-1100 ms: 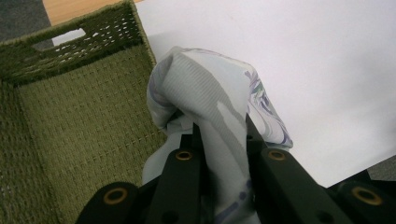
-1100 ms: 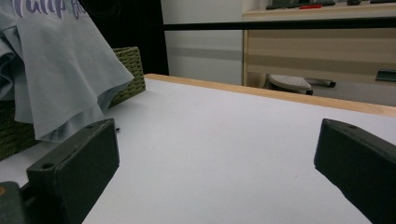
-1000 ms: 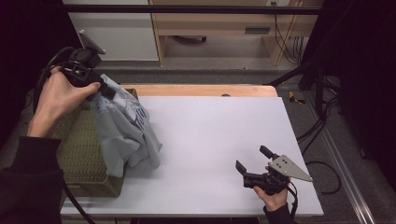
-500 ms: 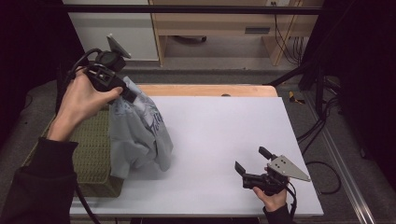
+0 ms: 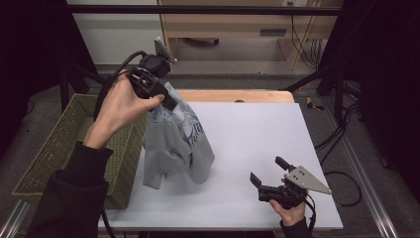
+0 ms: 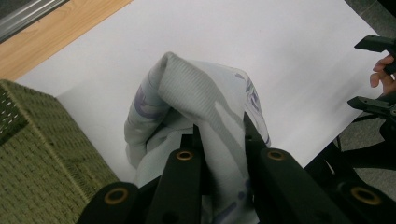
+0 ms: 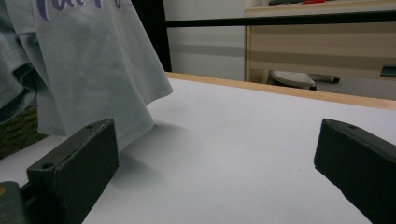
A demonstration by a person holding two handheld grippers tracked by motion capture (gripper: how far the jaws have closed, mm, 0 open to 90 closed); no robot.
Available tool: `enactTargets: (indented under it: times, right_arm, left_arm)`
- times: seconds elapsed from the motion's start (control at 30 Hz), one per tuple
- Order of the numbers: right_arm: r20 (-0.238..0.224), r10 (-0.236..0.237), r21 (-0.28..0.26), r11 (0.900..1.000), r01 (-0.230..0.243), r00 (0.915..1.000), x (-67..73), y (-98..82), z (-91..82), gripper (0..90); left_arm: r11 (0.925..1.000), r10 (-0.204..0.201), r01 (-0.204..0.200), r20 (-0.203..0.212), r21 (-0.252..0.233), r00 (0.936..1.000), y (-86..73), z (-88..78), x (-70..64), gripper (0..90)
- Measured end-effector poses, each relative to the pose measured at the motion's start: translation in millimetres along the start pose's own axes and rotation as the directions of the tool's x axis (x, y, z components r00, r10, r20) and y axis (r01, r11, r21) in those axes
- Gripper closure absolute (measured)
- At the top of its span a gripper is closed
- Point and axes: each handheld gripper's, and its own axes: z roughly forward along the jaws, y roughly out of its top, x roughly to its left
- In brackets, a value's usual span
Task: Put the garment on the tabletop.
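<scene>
A light grey T-shirt (image 5: pixel 178 144) with purple print hangs over the left part of the white table (image 5: pixel 257 129), its lower hem touching the surface. My left gripper (image 5: pixel 166 101) is held high and is shut on a fold of the shirt (image 6: pixel 210 107), which bunches between its jaws in the left gripper view. My right gripper (image 5: pixel 270 171) rests low near the table's front right, open and holding nothing. In the right gripper view the shirt (image 7: pixel 88 70) hangs at the left, beyond the wide-apart jaws.
A woven green basket (image 5: pixel 64 144) stands against the table's left side, right beside the hanging shirt. A wooden strip (image 5: pixel 233 95) runs along the table's far edge. Cabinets and cables lie beyond. Bare white surface spreads between shirt and right gripper.
My left gripper has lifted the shirt up and carried it rightward, from over the basket to above the table. The right gripper has stayed in place, open.
</scene>
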Motion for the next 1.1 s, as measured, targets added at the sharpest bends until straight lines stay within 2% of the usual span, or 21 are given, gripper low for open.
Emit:
enactTargets:
  times: [0.17, 0.27, 0.4, 0.5, 0.57, 0.7, 0.83, 0.93, 1.1]
  right_arm:
    - [-0.010, 0.011, 0.007, 1.000, -0.011, 0.9999, 0.6, 0.4, -0.3, 0.3]
    - [-0.007, -0.007, 0.003, 1.000, 0.007, 0.9999, -0.5, 0.2, -0.2, 0.3]
    - [-0.007, -0.004, -0.006, 1.000, 0.004, 1.0000, -1.0, 0.5, -0.7, 0.3]
    - [-0.007, -0.006, -0.005, 1.000, 0.006, 1.0000, -1.2, 0.3, -0.6, 0.3]
    - [-0.006, -0.005, 0.000, 1.000, 0.005, 1.0000, -0.9, 0.3, -0.5, 0.3]
    - [-0.007, 0.001, -0.003, 1.000, -0.001, 1.0000, 0.0, 0.6, -0.6, 0.3]
    - [-0.007, 0.003, 0.003, 1.000, -0.003, 1.0000, -0.2, -0.2, -0.2, 0.3]
    - [-0.008, -0.003, 0.007, 1.000, 0.003, 1.0000, -0.8, -1.4, 0.6, 0.3]
    - [-0.007, -0.003, 0.009, 1.000, 0.004, 1.0000, -0.7, -2.0, 0.6, 0.3]
  left_arm:
    - [0.9996, 0.027, -0.027, 0.012, 0.002, 0.9996, 8.0, 12.3, -11.9, 82.1]
    - [0.9991, 0.041, -0.041, 0.020, 0.006, 0.9990, 13.0, 20.7, -18.3, 82.1]
    - [0.9973, 0.069, -0.070, 0.037, 0.025, 0.9969, 19.0, 34.3, -29.1, 82.1]
    - [0.9942, 0.101, -0.103, 0.060, 0.031, 0.9931, 20.4, 43.2, -35.1, 82.1]
    - [0.9924, 0.117, -0.119, 0.058, 0.031, 0.9915, 20.2, 49.9, -38.2, 82.1]
    - [0.9908, 0.122, -0.125, 0.067, 0.051, 0.9903, 17.2, 66.4, -40.1, 82.0]
    - [0.9923, 0.111, -0.115, 0.075, 0.046, 0.9910, 14.5, 78.6, -39.4, 81.9]
    - [0.9903, 0.120, -0.126, 0.093, 0.059, 0.9884, 10.5, 92.8, -37.0, 81.8]
    - [0.9885, 0.130, -0.137, 0.109, 0.063, 0.9856, 5.3, 104.3, -36.0, 81.6]
